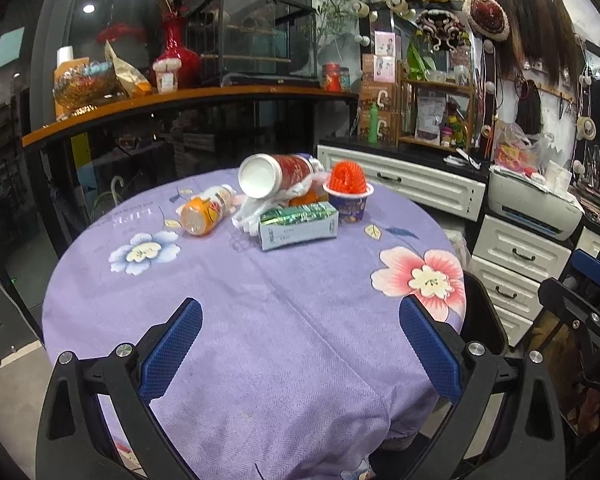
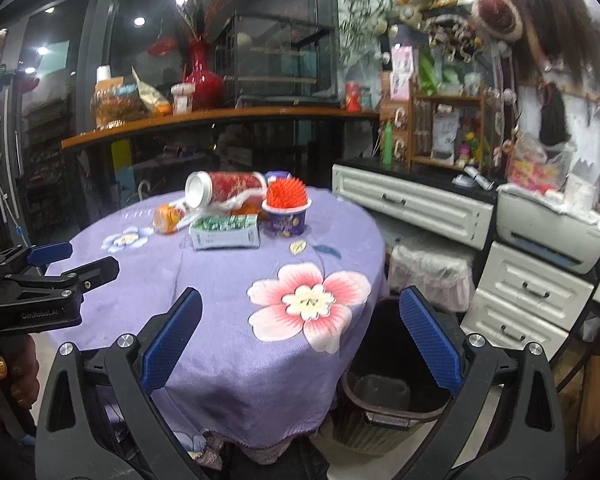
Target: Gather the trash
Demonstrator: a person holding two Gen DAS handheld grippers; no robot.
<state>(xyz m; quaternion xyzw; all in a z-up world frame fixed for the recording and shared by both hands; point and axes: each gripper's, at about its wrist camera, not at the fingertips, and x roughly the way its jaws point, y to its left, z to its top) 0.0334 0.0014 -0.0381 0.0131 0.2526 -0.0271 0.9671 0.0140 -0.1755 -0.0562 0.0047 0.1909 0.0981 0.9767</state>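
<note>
A heap of trash lies at the far side of the round table with a purple floral cloth (image 1: 260,320): a red tube can (image 1: 276,174) on its side, an orange bottle (image 1: 206,210) lying down, a green-and-white carton (image 1: 298,224), a purple cup (image 1: 350,202) topped by a red spiky thing, and crumpled white plastic (image 1: 252,210). My left gripper (image 1: 300,346) hovers open over the near part of the table, well short of the heap. My right gripper (image 2: 300,340) is open too, held above the table's right edge and a dark waste bin (image 2: 392,396) on the floor.
White drawer cabinets (image 2: 412,204) and a printer (image 2: 552,236) stand to the right. A wooden counter (image 1: 180,98) with a red vase and a glass case runs behind the table. The left gripper (image 2: 56,280) and a hand (image 2: 4,376) show at the right wrist view's left edge.
</note>
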